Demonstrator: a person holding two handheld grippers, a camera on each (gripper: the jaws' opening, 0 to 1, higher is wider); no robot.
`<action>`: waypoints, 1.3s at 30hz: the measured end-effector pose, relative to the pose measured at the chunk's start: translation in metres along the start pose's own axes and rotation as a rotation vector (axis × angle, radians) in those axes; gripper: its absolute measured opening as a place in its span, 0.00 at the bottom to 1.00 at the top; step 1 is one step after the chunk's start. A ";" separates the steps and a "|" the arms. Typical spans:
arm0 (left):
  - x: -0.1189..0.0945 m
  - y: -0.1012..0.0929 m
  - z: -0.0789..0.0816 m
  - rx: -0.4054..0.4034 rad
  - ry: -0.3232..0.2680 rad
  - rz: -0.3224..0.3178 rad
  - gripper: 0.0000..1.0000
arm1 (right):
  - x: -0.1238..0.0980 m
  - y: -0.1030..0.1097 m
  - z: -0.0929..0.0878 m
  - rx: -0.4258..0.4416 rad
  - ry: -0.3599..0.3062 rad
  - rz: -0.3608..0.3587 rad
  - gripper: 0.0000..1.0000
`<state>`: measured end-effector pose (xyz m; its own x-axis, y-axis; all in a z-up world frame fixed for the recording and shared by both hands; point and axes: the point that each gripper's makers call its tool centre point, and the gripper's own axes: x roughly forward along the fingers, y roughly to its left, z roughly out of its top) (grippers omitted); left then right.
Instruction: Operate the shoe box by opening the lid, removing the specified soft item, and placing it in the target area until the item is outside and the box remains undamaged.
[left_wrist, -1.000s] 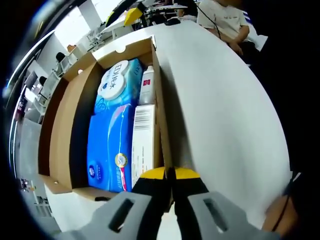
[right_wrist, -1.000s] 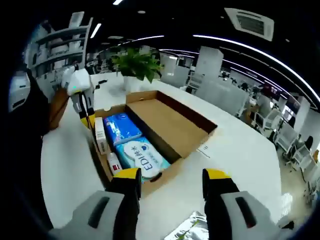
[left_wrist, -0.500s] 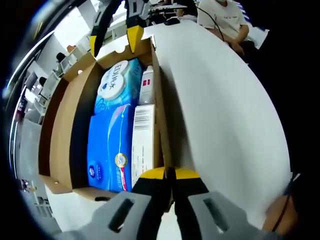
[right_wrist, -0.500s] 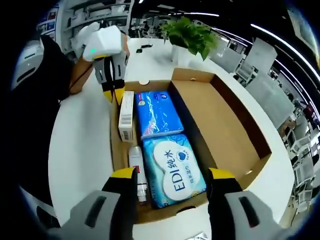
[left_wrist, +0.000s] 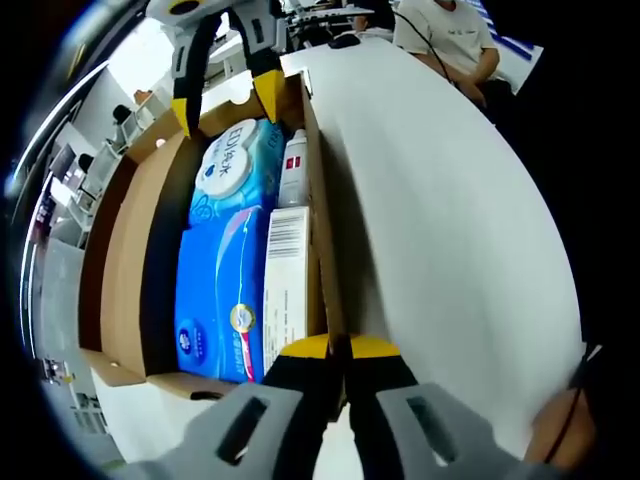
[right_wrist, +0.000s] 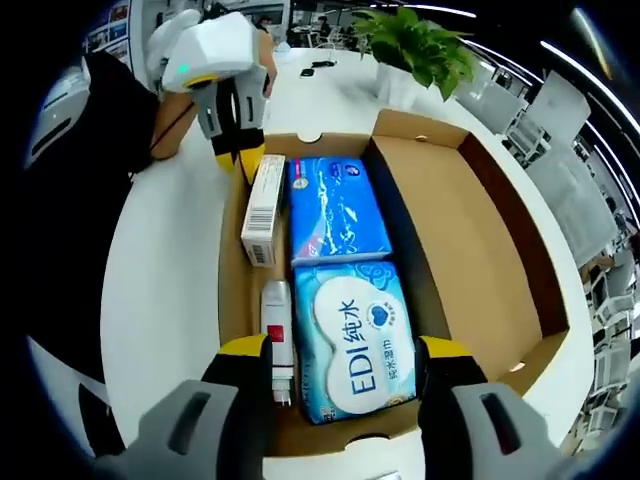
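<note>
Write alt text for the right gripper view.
The right gripper, fingers spread, hovers over a wipes pack in an open cardboard shoe box. A blue tissue pack, white carton and small tube lie alongside; the left gripper pinches the box's far wall.

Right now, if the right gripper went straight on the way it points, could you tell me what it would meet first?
Probably the EDI wipes pack: the open right gripper straddles its near end inside the shoe box; depth is hard to judge.

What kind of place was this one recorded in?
Most likely an open-plan office: a long white table carrying the shoe box, a potted plant at its far end, desks and chairs beyond, and a seated person alongside.
</note>
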<state>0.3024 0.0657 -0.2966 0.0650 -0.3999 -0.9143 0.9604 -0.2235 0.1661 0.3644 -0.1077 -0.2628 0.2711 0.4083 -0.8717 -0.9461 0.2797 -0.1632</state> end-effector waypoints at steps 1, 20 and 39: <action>0.000 0.000 0.000 0.000 0.000 0.000 0.03 | 0.000 0.000 0.000 -0.002 0.005 0.001 0.59; 0.000 0.000 -0.001 -0.004 -0.003 -0.005 0.03 | 0.038 -0.010 -0.010 -0.073 0.185 0.048 0.63; -0.001 0.000 -0.001 -0.009 -0.001 -0.004 0.03 | 0.050 -0.009 -0.024 -0.103 0.274 0.094 0.61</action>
<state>0.3022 0.0666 -0.2963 0.0609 -0.3997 -0.9146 0.9632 -0.2168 0.1588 0.3823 -0.1106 -0.3163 0.1370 0.1745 -0.9751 -0.9815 0.1569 -0.1099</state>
